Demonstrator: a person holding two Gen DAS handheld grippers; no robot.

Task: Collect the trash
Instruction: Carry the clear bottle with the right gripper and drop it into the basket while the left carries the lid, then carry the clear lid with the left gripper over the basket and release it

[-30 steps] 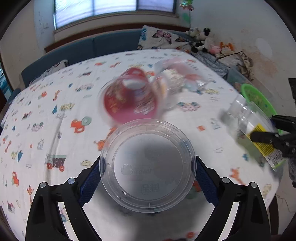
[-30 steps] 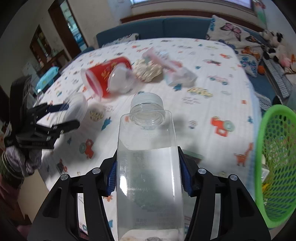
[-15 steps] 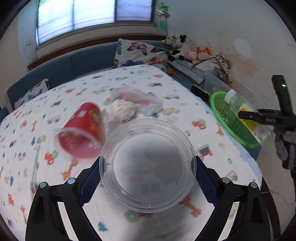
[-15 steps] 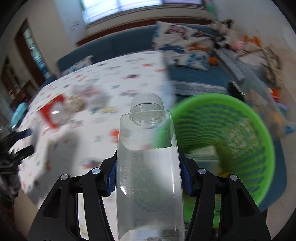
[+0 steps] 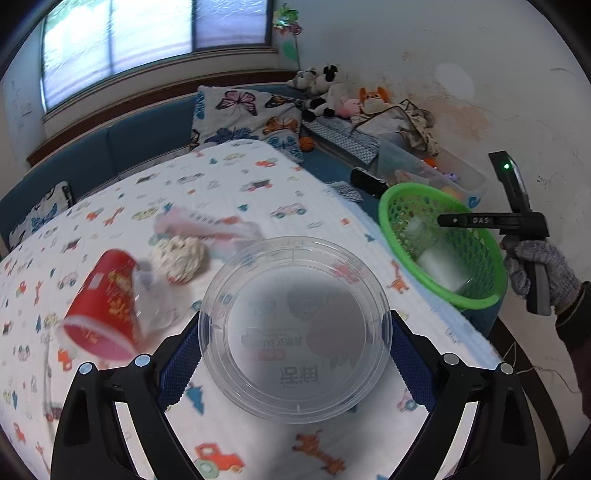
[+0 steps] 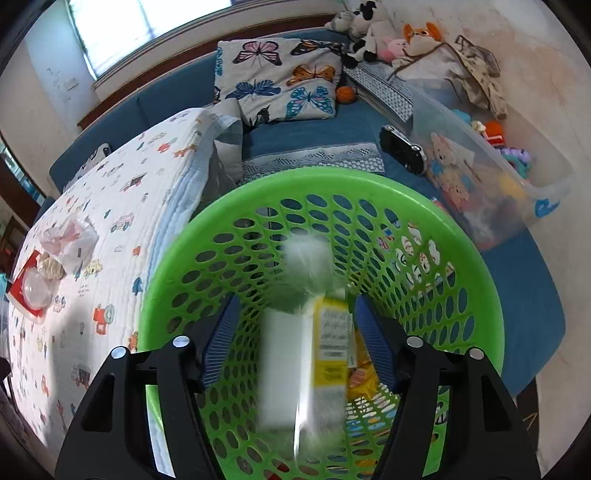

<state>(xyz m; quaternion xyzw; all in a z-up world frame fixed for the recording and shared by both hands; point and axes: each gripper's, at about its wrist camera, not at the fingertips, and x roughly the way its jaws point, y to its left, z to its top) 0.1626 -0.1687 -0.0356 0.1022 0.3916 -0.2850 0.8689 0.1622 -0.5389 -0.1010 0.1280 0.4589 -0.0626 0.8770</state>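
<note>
My left gripper [image 5: 294,332] is shut on a clear round plastic lid [image 5: 294,328], held above the patterned tablecloth [image 5: 229,192]. On the cloth lie a red paper cup [image 5: 103,295] on its side, a crumpled paper ball [image 5: 181,256] and a pink-white wrapper [image 5: 207,225]. My right gripper [image 6: 295,332] is open over the green basket [image 6: 476,258]. A clear bottle [image 6: 303,332] with a yellow label, blurred, is loose inside the basket between the fingers. The basket [image 5: 476,295] and right gripper [image 5: 443,220] also show in the left wrist view.
The basket stands off the table's right edge beside a blue sofa [image 6: 303,136]. A butterfly pillow [image 6: 277,81], plush toys [image 6: 369,33] and a clear toy bin [image 6: 491,173] lie behind it. A black object [image 6: 402,153] rests on the sofa.
My right gripper swung from the table to over the basket, opened and let go of the bottle, which now drops into the basket. My left gripper turned right with the lid.
</note>
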